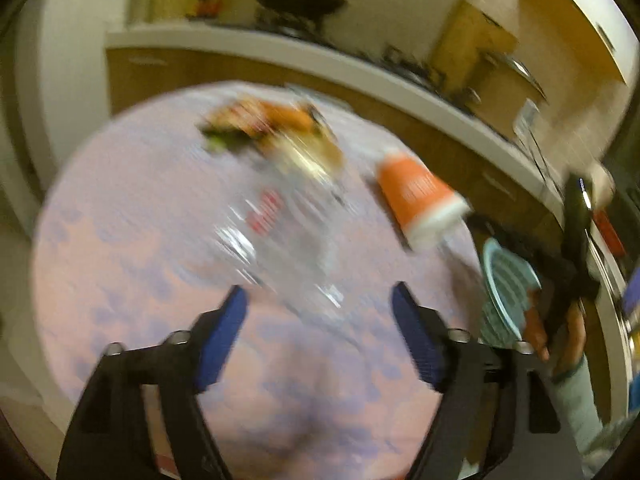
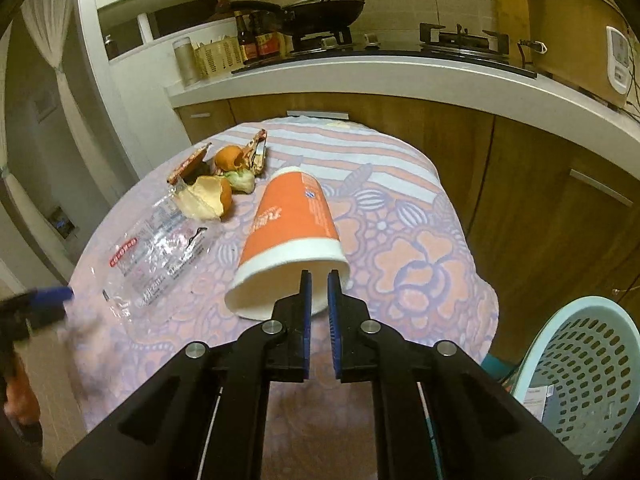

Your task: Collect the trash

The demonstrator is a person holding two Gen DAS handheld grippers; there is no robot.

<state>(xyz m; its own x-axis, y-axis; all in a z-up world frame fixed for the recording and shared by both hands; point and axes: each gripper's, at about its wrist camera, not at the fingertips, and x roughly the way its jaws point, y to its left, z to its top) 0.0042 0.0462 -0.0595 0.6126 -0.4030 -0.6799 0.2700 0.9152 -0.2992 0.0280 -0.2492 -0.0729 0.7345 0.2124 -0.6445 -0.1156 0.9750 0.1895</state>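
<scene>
Floral tablecloth (image 2: 420, 248) carries an orange paper cup (image 2: 290, 236) near the table's middle, its rim clamped by the right gripper (image 2: 318, 280); left gripper (image 1: 318, 300) spread above a clear wrapper (image 1: 276, 232).

Left view smeared; parts hidden or cropped in both.

The whole left wrist view is motion-blurred: the wrapper (image 1: 276, 236) is a glare streak with unreadable print, the peels (image 1: 272, 128) merge into one smear, and the cup (image 1: 420, 200) lettering cannot be read. The basket (image 1: 508, 288) there is partly behind the right gripper (image 1: 576, 248), itself blurred. In the right wrist view the fingers (image 2: 306, 300) cover part of the cup (image 2: 292, 224) rim, the basket (image 2: 580, 364) runs off the right edge, and the left gripper (image 2: 48, 300) is blurred and cropped.
</scene>
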